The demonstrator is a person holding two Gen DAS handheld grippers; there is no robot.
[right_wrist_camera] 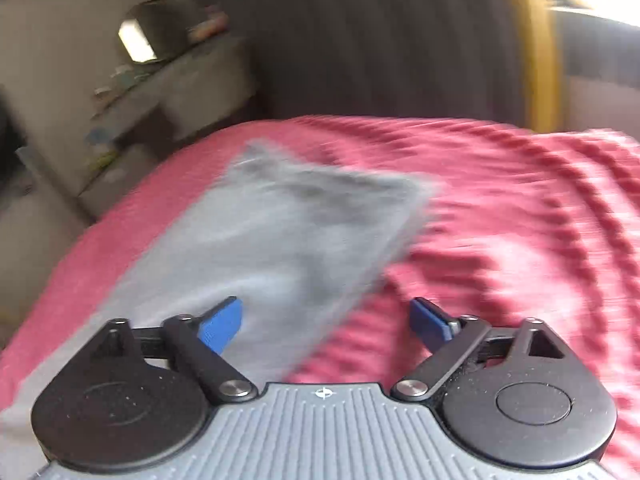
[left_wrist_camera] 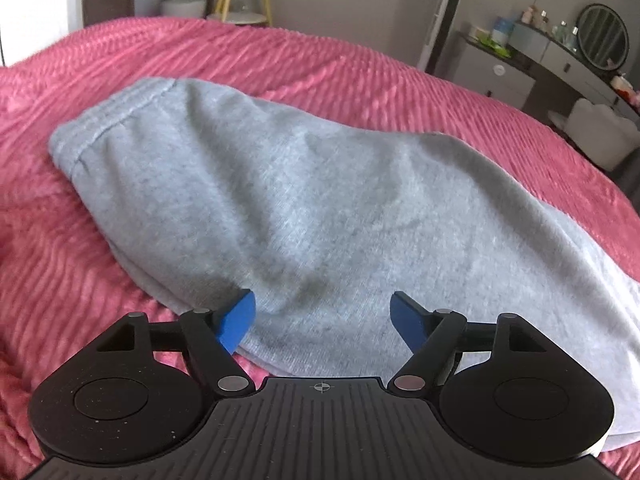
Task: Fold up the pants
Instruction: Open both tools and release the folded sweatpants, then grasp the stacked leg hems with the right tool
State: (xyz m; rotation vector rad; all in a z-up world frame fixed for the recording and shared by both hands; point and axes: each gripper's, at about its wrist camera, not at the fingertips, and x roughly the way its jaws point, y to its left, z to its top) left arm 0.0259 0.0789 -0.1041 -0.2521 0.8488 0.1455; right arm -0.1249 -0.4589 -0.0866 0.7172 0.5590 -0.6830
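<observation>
Left wrist view: grey pants [left_wrist_camera: 256,184] flat on pink bed [left_wrist_camera: 280,52] for folding, left hand-held gripper [left_wrist_camera: 322,318] released above hem, right hand-held gripper [right_wrist_camera: 326,326] likewise released, grasping nothing.

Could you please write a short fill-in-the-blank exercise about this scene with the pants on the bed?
1. The pants are ____ in colour.
2. They lie on a ____ blanket.
3. The left gripper has its jaws ____, with nothing clamped.
4. The pads of the right gripper are ____ in colour.

Missing words: grey; pink; open; blue
</observation>
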